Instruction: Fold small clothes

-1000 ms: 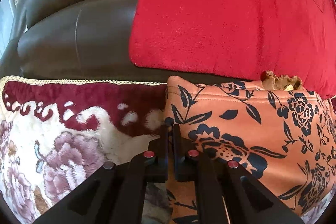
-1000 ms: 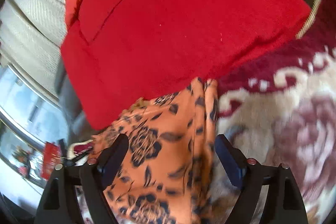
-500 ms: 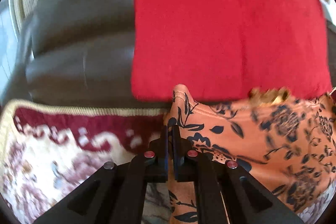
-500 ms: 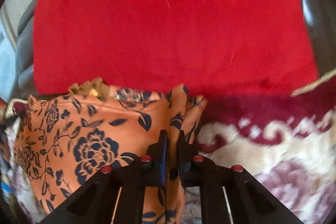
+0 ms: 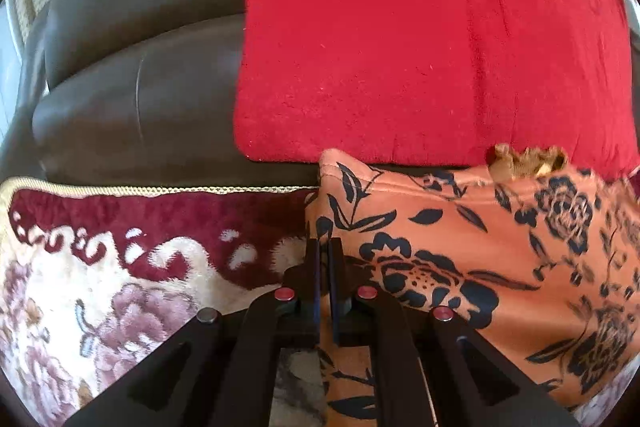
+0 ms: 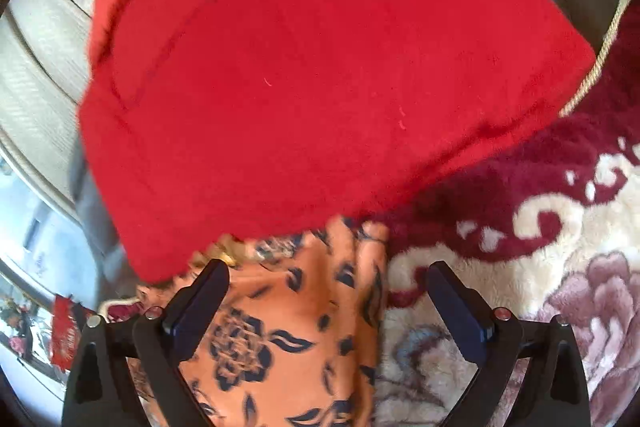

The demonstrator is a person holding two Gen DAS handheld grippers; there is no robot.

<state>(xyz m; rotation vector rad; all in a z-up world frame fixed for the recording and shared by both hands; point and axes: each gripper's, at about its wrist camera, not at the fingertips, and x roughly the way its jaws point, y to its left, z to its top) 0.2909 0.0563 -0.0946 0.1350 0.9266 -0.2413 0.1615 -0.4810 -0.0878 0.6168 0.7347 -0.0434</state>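
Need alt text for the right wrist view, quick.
The right gripper hangs open above an orange floral garment on a plush maroon-and-cream blanket. A folded red garment fills the upper frame.

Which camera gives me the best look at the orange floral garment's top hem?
The left wrist view: the orange floral garment lies spread and sharp there, its stitched hem visible along the top edge. In the right wrist view it is blurred and bunched, its top partly hidden under the red cloth.
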